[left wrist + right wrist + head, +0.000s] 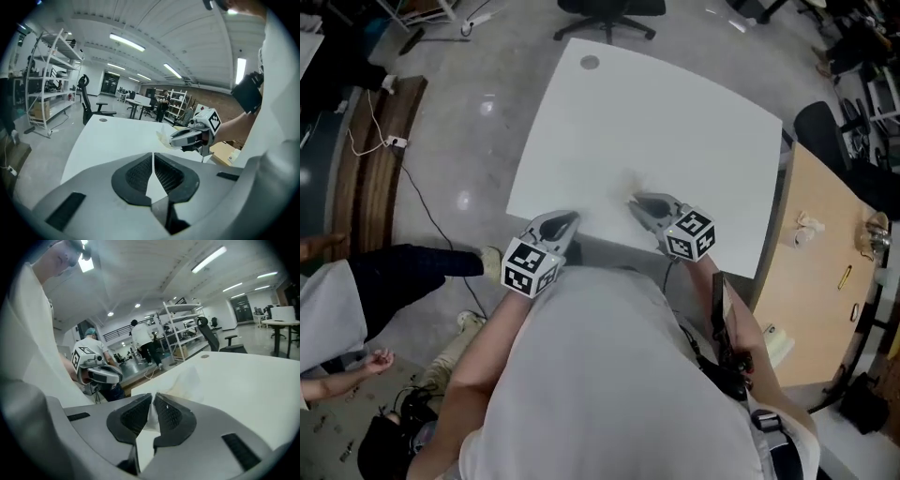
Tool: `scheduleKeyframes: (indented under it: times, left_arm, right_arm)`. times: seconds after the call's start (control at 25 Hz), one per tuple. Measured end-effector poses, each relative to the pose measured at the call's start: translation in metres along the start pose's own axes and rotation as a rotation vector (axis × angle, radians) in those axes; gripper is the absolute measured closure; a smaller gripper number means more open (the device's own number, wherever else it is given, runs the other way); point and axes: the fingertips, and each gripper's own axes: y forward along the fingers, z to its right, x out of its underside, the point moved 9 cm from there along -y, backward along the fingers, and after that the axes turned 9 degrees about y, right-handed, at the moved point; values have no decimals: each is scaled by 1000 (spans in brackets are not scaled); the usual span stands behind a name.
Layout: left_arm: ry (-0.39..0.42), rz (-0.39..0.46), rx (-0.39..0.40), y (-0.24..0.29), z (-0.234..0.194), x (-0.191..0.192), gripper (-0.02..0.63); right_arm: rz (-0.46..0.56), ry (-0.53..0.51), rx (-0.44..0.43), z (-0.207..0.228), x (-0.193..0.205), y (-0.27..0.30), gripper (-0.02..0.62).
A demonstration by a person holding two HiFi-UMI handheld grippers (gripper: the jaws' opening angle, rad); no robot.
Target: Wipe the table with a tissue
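**Right tongs** (153,398): the jaws are closed on the tissue (187,379). A thin fold is pinched between the ribbed pads. The rest trails forward past the tips as a crumpled pale sheet with a faint yellowish mark. It cannot be told whether the free end touches the bench (675,122).

**Left tongs** (153,158): the jaws are closed tip to tip with nothing between them. The white wedge below the tips is the bench top, seen through the gap behind the pads.

**Position, head view:** both tongs sit at the near edge of the bench. The left is by the near-left corner and the right is further in over the surface. From here the tissue is only a blurred smear just ahead of the right tips, and its outline cannot be made out. The person's white-shirted torso (600,375) hides the hands and part of the near edge.

**Surroundings:**
- A round grommet (590,63) sits near the far corner of the white bench top.
- An office chair (607,13) beyond the bench is cut off by the top of the frame.
- A wooden side bench (814,281) to the right carries small items too small to identify.
- A second person's dark trouser leg (403,267) enters from the left, with the rest cut off.
- Shelving racks (51,79) stand in the background.
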Motion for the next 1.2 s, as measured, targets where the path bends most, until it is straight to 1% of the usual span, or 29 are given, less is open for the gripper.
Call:
scheduleKeyframes:
  times: [0.08, 0.24, 0.4, 0.6, 0.72, 0.92, 1.2]
  left_arm:
    - [29, -1, 46, 8, 1, -6, 586]
    - [54, 11, 74, 24, 2, -15, 586]
    - [89, 18, 79, 41, 5, -29, 586]
    - [130, 18, 147, 64, 28, -33, 586]
    - [146, 22, 171, 72, 34, -38, 586]
    - [170, 16, 192, 77, 39, -40, 586]
    - [156, 9, 168, 81, 46, -38, 586]
  right_arm:
    - [53, 22, 86, -1, 9, -29, 561]
    - [120, 37, 206, 7, 19, -72, 561]
    - [194, 58, 272, 19, 24, -102, 561]
    - [244, 87, 353, 15, 39, -140, 561]
    - [265, 90, 379, 15, 37, -149, 561]
    - [285, 85, 386, 16, 37, -150, 561]
    - [270, 63, 358, 26, 32, -152, 560]
